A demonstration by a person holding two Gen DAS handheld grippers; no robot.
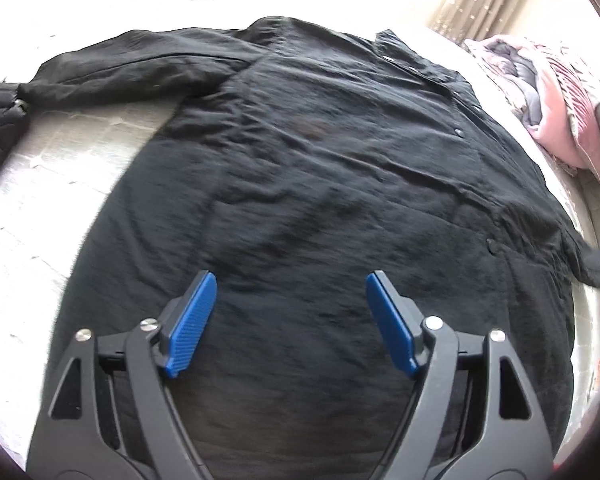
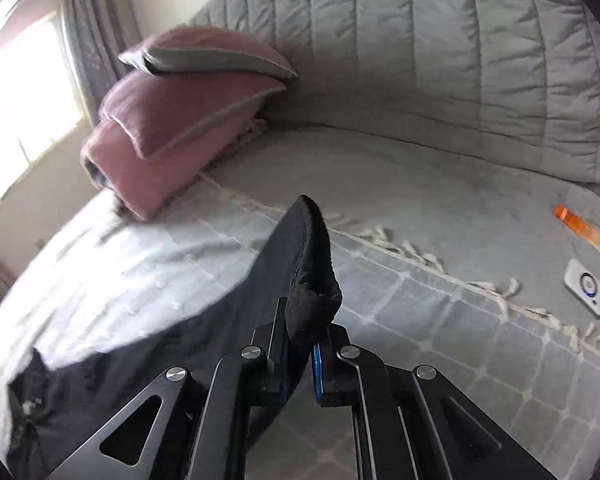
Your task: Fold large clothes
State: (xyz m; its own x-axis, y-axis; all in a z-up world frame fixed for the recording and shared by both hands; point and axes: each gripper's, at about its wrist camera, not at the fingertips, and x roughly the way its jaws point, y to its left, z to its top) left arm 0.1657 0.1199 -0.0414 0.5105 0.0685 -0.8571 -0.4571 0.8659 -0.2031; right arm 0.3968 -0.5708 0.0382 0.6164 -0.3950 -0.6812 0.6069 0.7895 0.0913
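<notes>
Black crinkled-fabric shirt (image 1: 320, 152), long-sleeved with a snap placket, lies spread flat over the pale quilted bed cover (image 1: 28, 200), collar at the far side and one sleeve stretched out to the far left. Laid open like this, its body gives a broad, smooth base for folding. The left tool (image 1: 290, 300) hovers over the near part of the shirt with its blue pads (image 1: 192, 324) wide apart and nothing between them, probably ready to pin or pick up cloth once the other side comes across.

In the right wrist view the right tool (image 2: 300, 344) is closed on a bunched end of the black cloth (image 2: 312, 280), likely the cuff of the other sleeve, which rises out of the jaws while the rest trails down to the near left onto the bed. Holding it by the end lets the whole sleeve be carried at once, I judge toward the shirt's middle.

Stacked pink pillows with grey edging (image 2: 172, 120) sit at the far left against the grey padded headboard (image 2: 440, 60); an orange tube (image 2: 578, 226) and a small white device (image 2: 586, 286) lie well apart at the far right
</notes>
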